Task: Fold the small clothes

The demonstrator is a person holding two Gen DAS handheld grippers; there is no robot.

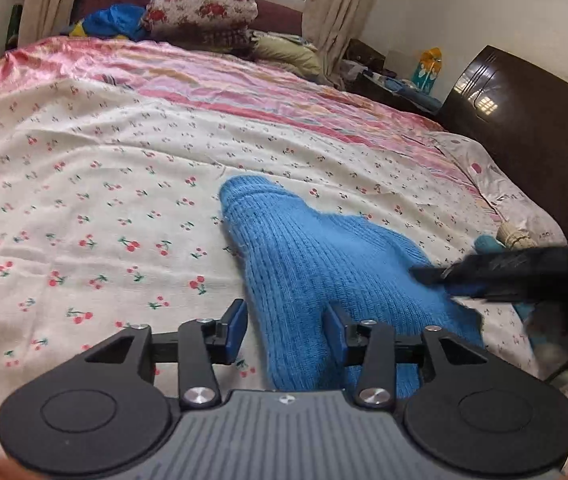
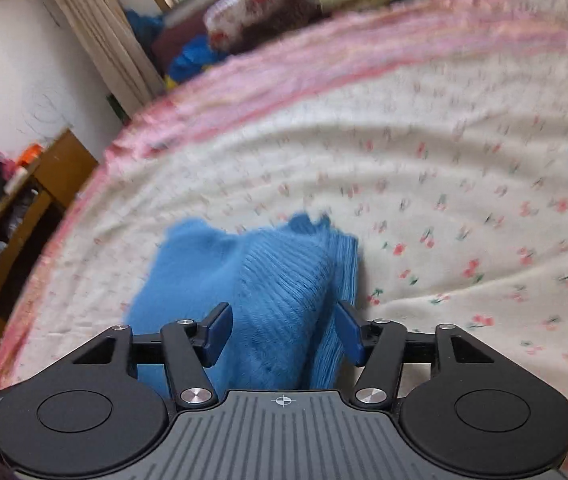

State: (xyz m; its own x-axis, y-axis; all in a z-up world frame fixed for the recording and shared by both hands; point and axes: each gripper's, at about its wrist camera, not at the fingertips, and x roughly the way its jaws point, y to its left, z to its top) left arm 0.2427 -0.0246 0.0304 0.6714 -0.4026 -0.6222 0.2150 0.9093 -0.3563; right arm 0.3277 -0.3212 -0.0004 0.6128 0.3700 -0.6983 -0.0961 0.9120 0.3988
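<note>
- Left hand-held gripper point(image 1: 286, 330): jaws apart. The right pad sits on the blue knit point(image 1: 316, 272); the left pad hangs over bare sheet point(image 1: 84, 184), not pressing. Nothing is clamped. My guess: it straddles the near edge of the garment so it can pinch there.
- Right hand-held gripper point(image 2: 284, 330): jaws apart, with a raised ridge of the same knit point(image 2: 268, 280) bunched between the pads. No clear squeeze shows on either side, so I read it as loose, not gripped.
- The knit lies on the bed, near its front edge. In the left view it runs away from the gripper as a long ribbed tube. In the right view a layered, doubled edge shows on the right side, so some fold looks already in.
- The right gripper enters the left view from the right as a dark blur point(image 1: 504, 276), low over the knit's far side. Both tools work the same piece from two sides, likely to keep it flat.
- Beyond: a second blue bit point(image 1: 486, 242) near the bed's right edge, apart from the knit.
- Far: pink cover point(image 1: 204, 76), floral bundle point(image 1: 200, 10), curtains point(image 1: 336, 12), headboard point(image 1: 524, 120).
</note>
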